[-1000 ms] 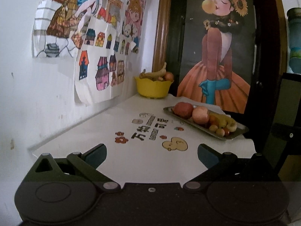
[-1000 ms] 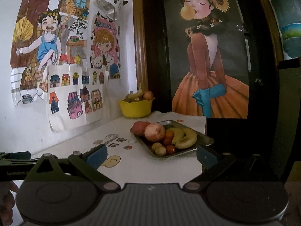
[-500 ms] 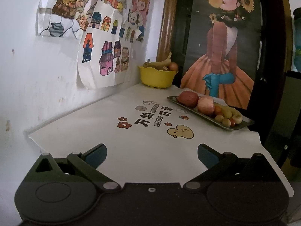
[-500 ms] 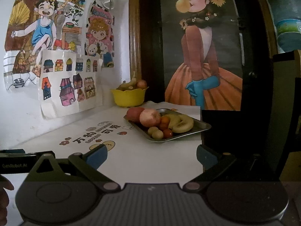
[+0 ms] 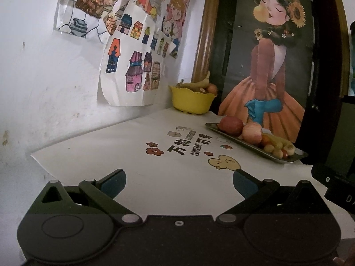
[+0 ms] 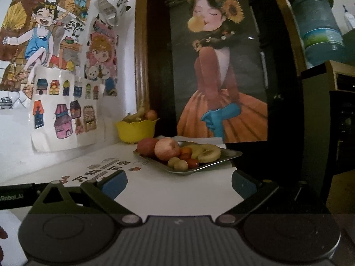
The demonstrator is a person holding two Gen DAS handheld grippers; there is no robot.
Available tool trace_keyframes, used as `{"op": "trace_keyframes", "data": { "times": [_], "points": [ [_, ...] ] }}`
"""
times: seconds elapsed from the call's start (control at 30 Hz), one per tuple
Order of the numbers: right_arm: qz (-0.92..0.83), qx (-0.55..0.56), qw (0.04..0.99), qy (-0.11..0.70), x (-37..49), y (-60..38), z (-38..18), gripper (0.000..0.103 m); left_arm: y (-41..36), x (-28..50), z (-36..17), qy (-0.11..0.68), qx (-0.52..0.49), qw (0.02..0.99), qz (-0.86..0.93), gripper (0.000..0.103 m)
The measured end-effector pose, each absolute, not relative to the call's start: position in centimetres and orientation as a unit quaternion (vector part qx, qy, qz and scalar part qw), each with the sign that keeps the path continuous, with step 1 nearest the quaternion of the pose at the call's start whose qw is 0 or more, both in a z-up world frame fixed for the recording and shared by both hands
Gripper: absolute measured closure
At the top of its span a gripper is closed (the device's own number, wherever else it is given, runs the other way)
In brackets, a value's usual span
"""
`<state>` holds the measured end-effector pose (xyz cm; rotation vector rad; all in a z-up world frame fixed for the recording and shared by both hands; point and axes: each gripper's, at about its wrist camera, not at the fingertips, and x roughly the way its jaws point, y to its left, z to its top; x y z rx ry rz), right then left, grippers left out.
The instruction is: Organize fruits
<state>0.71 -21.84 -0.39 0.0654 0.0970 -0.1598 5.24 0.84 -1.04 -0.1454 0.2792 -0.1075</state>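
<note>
Mostly red, round fruits (image 6: 166, 152) on tray (image 6: 230, 154)

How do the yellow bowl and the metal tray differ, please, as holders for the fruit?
The yellow bowl is deep, with a scalloped rim; the metal tray is flat and shallow. The bowl stands in the back corner by the wall; the tray lies nearer, at the table's right edge. The bowl hides most of its fruit; the tray shows all of its own. Both rest on the white table and hold fruit.

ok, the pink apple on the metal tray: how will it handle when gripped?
The pink apple looks round and smooth, so it may slip or roll. It leans against the darker red apple and small fruits, which would probably shift.
</note>
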Motion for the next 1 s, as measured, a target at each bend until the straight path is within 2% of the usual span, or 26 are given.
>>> {"op": "trace_keyframes", "data": {
  "times": [1.0],
  "points": [
    [-0.096, 0.032, 0.993, 0.056, 1.3, -21.4, -1.9, 0.0, 1.0, 5.5, -1.6, 0.138, -0.056, 0.987, -0.055, 0.001]
  ]
}}
